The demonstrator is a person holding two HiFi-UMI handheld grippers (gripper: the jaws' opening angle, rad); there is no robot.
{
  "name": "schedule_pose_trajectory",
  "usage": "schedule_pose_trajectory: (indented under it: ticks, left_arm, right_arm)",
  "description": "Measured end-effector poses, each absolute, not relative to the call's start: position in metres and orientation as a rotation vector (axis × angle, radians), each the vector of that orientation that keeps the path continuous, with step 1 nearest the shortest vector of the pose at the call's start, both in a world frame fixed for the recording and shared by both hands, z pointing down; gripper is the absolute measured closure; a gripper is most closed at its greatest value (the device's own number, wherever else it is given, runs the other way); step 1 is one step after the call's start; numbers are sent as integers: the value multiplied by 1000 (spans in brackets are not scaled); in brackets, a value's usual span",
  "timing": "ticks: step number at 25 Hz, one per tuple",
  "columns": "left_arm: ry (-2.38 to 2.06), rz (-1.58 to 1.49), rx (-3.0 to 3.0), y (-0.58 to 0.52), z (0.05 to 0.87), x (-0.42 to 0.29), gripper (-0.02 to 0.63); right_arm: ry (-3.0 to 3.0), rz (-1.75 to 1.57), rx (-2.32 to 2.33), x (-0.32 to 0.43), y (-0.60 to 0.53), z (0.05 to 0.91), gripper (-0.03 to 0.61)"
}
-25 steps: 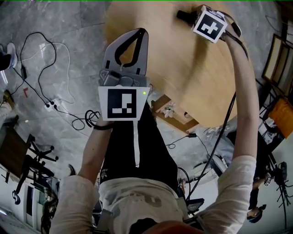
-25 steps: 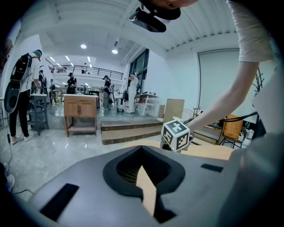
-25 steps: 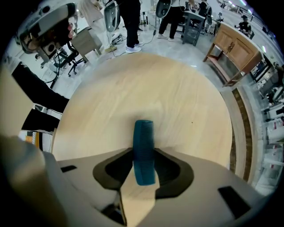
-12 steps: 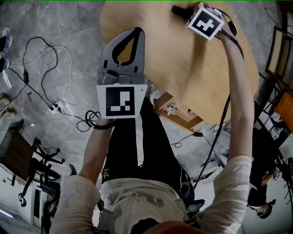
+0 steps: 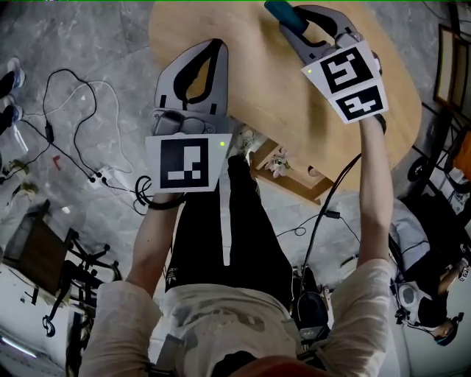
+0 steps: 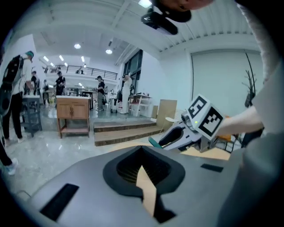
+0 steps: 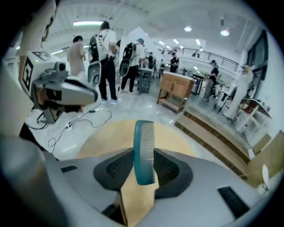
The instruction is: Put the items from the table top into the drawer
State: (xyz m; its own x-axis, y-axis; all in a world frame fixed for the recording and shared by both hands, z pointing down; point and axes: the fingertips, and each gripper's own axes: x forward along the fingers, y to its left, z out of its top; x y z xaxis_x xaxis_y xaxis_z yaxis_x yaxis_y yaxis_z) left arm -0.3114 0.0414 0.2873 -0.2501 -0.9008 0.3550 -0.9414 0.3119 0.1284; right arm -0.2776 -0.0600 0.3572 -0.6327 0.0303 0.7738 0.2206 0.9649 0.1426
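Observation:
A teal comb (image 5: 282,13) (image 7: 144,150) stands on edge between the jaws of my right gripper (image 5: 294,22) (image 7: 144,175), which is shut on it and held above the round wooden table (image 5: 294,103) at its far side. From the left gripper view the same gripper (image 6: 182,135) shows with the comb's tip (image 6: 153,142) sticking out. My left gripper (image 5: 215,48) (image 6: 142,153) hovers over the table's left edge, shut with nothing in it. Below the table's near edge, the wooden drawer (image 5: 309,193) is pulled out with small items inside.
Black and white cables and a power strip (image 5: 103,177) lie on the marble floor to the left. A dark chair (image 5: 44,258) stands at the lower left. People and a wooden cabinet (image 6: 73,108) are far off in the hall.
My right gripper has lifted from the table with the comb and rolled, so its marker cube now faces the head camera. The left gripper drifted slightly up and left.

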Motion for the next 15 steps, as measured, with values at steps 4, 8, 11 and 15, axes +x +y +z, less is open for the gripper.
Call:
schedule_pose_trajectory:
  ticks: [4,8,11,15]
  left_arm:
    - [-2225,136,1708,30,260,-284,607]
    - [-2211,158,1800,16,237,-242,607]
    - [-2194,202,1862,8,228,-209,607]
    - [-2144,207,1932,2,218,-167,607]
  right_arm:
    - [-2445,-224,45,-246,-49,300,433]
    - [-2619,-225,253,-202,-41,248,431]
    - [-2694,-25,489,-162,-38,223,431]
    - [-2717,98,664,-113,-32,207,431]
